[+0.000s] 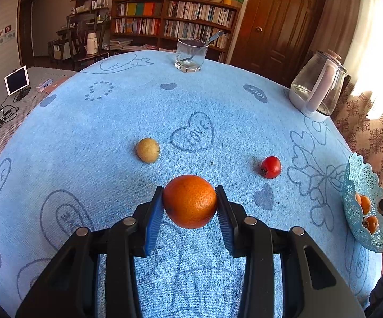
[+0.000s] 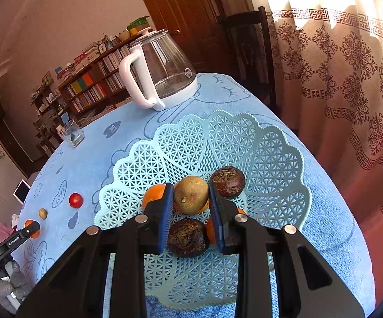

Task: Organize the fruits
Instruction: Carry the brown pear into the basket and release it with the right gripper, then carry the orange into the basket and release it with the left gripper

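Observation:
My left gripper (image 1: 189,188) is shut on an orange (image 1: 190,204) low over the blue tablecloth (image 1: 112,122). Whether the orange touches the cloth I cannot tell. Beyond it lie a yellow-brown fruit (image 1: 148,150) and a red fruit (image 1: 271,167). My right gripper (image 2: 190,186) is shut on a yellow-green round fruit (image 2: 190,194) over the pale blue lattice basket (image 2: 217,132). In the basket lie two dark brown fruits (image 2: 228,182) and oranges (image 2: 153,193). The basket (image 1: 355,206) stands at the table's right edge in the left wrist view.
A glass kettle with a white handle (image 2: 162,71) stands behind the basket. A drinking glass with a spoon (image 1: 190,54) is at the far edge. A dark chair (image 2: 247,53) and a patterned curtain (image 2: 350,92) are to the right. Bookshelves (image 1: 172,21) line the back wall.

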{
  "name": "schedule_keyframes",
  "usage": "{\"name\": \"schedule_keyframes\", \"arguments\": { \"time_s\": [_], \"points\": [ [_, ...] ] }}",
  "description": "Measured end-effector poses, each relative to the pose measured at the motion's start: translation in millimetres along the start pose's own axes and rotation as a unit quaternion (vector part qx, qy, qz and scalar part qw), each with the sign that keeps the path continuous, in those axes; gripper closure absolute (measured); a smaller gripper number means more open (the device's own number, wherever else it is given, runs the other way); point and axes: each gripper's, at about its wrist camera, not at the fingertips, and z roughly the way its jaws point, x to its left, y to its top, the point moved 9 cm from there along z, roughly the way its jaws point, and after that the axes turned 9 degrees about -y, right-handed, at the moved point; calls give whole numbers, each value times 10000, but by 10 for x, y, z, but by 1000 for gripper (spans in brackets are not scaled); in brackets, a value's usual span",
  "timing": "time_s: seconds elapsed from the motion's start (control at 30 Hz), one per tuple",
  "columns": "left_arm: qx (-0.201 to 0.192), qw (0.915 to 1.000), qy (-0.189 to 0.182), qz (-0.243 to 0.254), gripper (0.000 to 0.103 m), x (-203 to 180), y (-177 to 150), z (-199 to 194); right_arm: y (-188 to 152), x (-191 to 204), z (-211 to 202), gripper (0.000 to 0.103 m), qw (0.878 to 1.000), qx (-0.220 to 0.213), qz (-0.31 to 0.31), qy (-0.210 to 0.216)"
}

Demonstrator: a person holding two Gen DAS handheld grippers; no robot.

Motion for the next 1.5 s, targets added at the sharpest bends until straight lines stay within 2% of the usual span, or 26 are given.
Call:
{"name": "schedule_keyframes", "arguments": {
  "time_s": [0.27, 0.5, 0.7, 0.77, 0.93, 1.2, 1.5],
  "points": [
    [36, 10000, -31, 83, 64, -63, -25, 11, 42, -110, 11, 70, 9997, -97, 210, -102],
    [48, 9992, -212, 327, 64, -284, -41, -1, 120, -214, -88, 51, 9969, -564, 290, -469],
    [132, 9966, -478, 664, 64, -644, -83, 7, 166, -269, -174, 31, 9916, -1006, 263, -767],
    [169, 9948, -581, 824, 64, -801, -107, 16, 173, -272, -184, 28, 9902, -1090, 244, -835],
    [306, 9877, -943, 1213, 64, -1247, -193, 48, 183, -288, -221, 21, 9878, -1240, 324, -879],
    [479, 9705, -1652, 1689, 64, -1931, -339, 79, 181, -336, -260, 19, 9864, -1309, 529, -844],
    [493, 9550, -2111, 2025, 64, -2461, -413, 144, 158, -366, -276, 18, 9853, -1314, 691, -846]
  ]
}}
